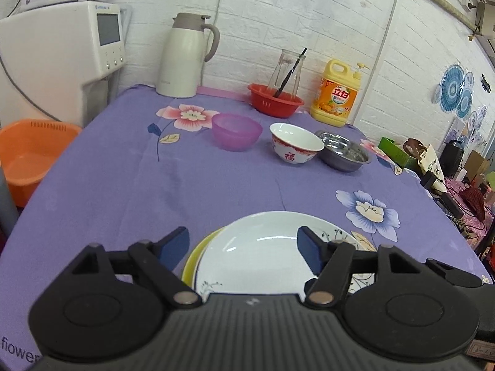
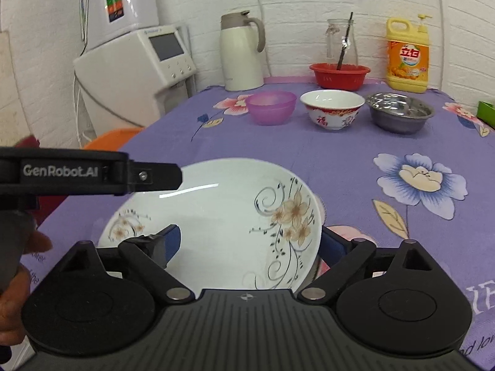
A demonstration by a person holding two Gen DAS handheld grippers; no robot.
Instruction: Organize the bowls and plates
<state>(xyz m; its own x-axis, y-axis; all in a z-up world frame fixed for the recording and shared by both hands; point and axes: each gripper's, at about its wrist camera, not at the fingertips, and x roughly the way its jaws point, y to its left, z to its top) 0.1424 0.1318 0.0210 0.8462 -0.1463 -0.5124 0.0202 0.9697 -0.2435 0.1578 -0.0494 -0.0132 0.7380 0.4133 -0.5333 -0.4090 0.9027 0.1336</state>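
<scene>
A white floral plate (image 1: 256, 253) lies on top of a yellow plate (image 1: 198, 256) at the near edge of the purple floral tablecloth (image 1: 154, 185). My left gripper (image 1: 244, 247) is open above the stack, its jaws wide apart and touching nothing. My right gripper (image 2: 250, 244) is open, its jaws straddling the white plate (image 2: 216, 216). The left gripper's body (image 2: 77, 173) shows in the right wrist view. Farther back stand a purple bowl (image 1: 236, 131), a white and red bowl (image 1: 294, 148) and a steel bowl (image 1: 345, 151) in a row.
At the back stand a white thermos jug (image 1: 185, 58), a red basket (image 1: 275, 100) holding a glass carafe, and a yellow detergent bottle (image 1: 337, 92). An orange basin (image 1: 27, 154) and white appliances (image 1: 62, 43) sit left of the table. Clutter lies to the right.
</scene>
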